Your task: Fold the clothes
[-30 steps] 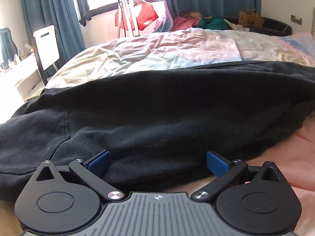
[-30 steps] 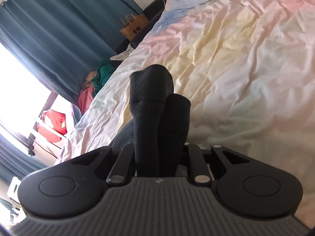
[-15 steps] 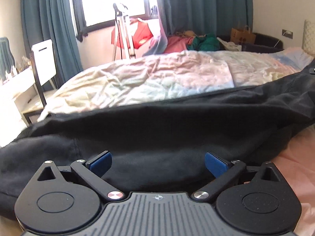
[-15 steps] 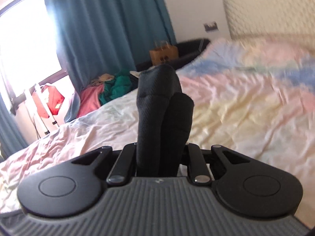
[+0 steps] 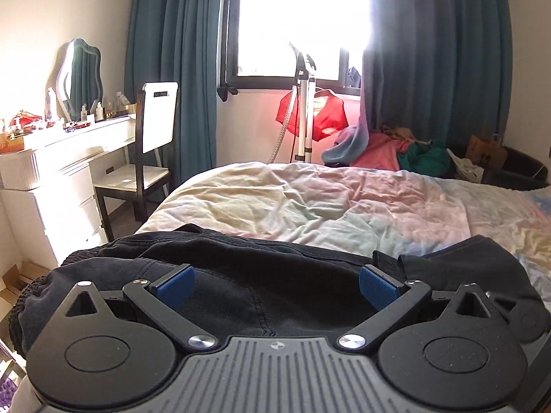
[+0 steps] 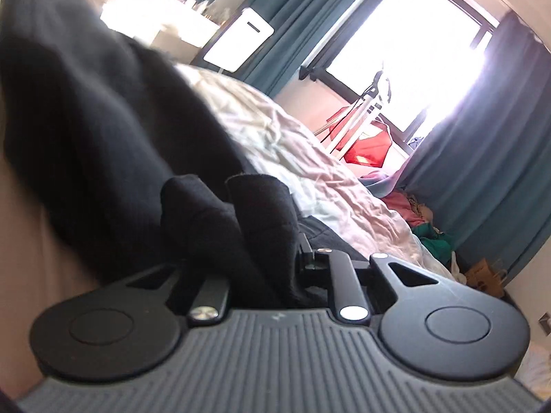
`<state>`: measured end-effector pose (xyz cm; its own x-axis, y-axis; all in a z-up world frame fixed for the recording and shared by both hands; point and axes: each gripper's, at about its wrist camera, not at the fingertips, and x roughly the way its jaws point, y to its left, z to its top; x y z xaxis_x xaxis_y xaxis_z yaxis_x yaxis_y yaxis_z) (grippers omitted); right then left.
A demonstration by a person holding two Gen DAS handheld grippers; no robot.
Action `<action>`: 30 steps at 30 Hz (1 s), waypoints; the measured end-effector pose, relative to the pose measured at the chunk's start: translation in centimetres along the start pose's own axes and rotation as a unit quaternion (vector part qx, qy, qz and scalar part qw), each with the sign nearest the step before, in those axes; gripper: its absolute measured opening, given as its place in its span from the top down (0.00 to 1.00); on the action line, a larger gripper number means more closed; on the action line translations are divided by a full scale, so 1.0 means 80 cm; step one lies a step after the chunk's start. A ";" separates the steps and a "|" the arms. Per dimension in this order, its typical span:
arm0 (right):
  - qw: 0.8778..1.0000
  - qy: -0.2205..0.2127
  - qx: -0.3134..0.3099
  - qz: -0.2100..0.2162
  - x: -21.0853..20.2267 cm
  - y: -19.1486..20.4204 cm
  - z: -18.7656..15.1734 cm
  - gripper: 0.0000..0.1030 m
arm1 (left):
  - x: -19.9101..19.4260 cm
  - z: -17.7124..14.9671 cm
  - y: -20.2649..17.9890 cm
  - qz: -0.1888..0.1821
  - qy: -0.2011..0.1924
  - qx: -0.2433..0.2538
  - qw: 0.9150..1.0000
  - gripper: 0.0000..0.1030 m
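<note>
A black garment (image 5: 275, 275) with an elastic waistband (image 5: 31, 292) lies bunched on the near edge of the pastel bed cover (image 5: 327, 203). My left gripper (image 5: 275, 284) hovers low over it, open, its blue pads (image 5: 174, 287) wide apart with cloth below them. My right gripper (image 6: 241, 220) is shut on a doubled fold of the same black garment (image 6: 86, 120). That fold stands up between its fingers, and the rest of the cloth stretches away to the upper left, blurred.
A white dressing table (image 5: 62, 172) with a mirror and a chair (image 5: 151, 158) stand left of the bed. A steamer stand (image 5: 304, 110) with a red garment is by the window. A clothes pile (image 5: 406, 151) and a paper bag (image 5: 485, 148) sit far right.
The left view has tilted up, and the garment now sits lower and more bunched. The right gripper has swung round to face the window, carrying its fold of black cloth along.
</note>
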<state>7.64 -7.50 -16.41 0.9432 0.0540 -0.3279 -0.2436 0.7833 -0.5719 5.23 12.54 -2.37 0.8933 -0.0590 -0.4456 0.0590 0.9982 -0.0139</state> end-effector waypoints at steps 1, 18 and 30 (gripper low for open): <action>1.000 -0.001 0.007 -0.001 -0.001 -0.002 0.001 0.82 | -0.002 0.000 0.002 0.000 -0.001 -0.004 1.000 0.01; 0.989 -0.022 0.125 0.080 -0.004 0.039 0.047 0.80 | 0.005 -0.004 0.032 -0.015 -0.014 -0.075 0.997 0.01; 0.916 0.050 0.296 0.267 -0.068 -0.083 0.052 0.23 | 0.028 -0.026 -0.012 -0.064 -0.006 -0.039 0.997 0.01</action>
<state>5.10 -10.38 -7.73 0.6926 0.4929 -0.5266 -0.4704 0.8621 0.1883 6.25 11.50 -5.23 0.8858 -0.1859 -0.4252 0.1384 0.9804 -0.1403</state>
